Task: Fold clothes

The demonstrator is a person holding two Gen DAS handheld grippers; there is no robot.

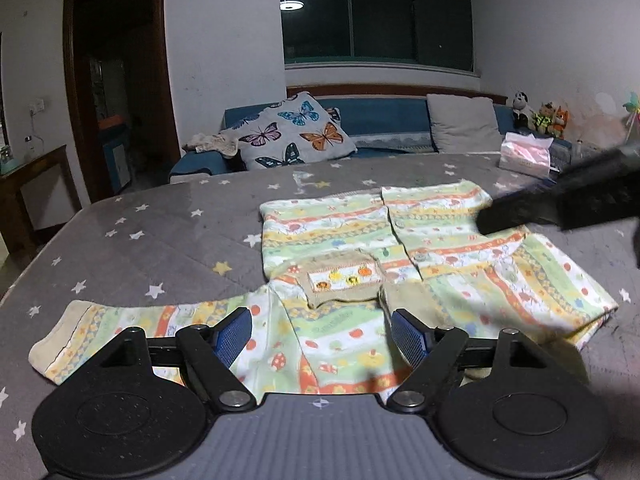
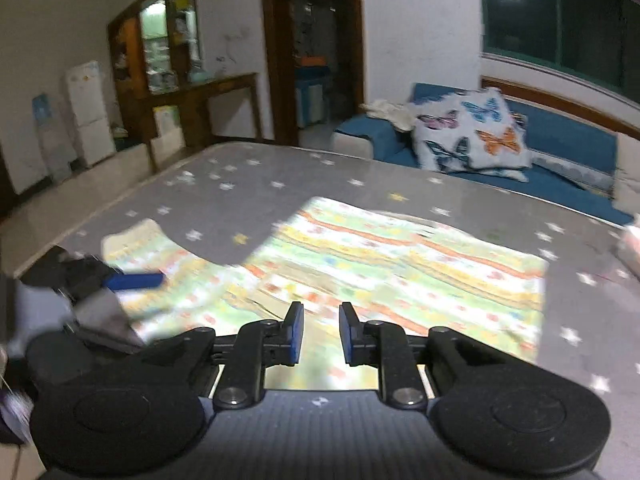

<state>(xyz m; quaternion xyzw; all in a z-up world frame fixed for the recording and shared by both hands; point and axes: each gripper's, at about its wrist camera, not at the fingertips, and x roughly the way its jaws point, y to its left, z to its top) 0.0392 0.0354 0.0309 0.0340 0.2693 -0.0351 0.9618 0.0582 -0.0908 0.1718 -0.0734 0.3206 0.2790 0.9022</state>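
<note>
Only leftward: tissue pack point(image 1: 525, 153), toys point(image 1: 540, 114).

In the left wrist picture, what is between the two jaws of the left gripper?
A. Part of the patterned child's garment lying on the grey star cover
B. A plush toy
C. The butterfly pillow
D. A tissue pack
A. The left gripper has its jaws wide apart over the patterned garment, which lies spread on the star cover; the butterfly pillow and the tissue pack are far behind it.
</note>
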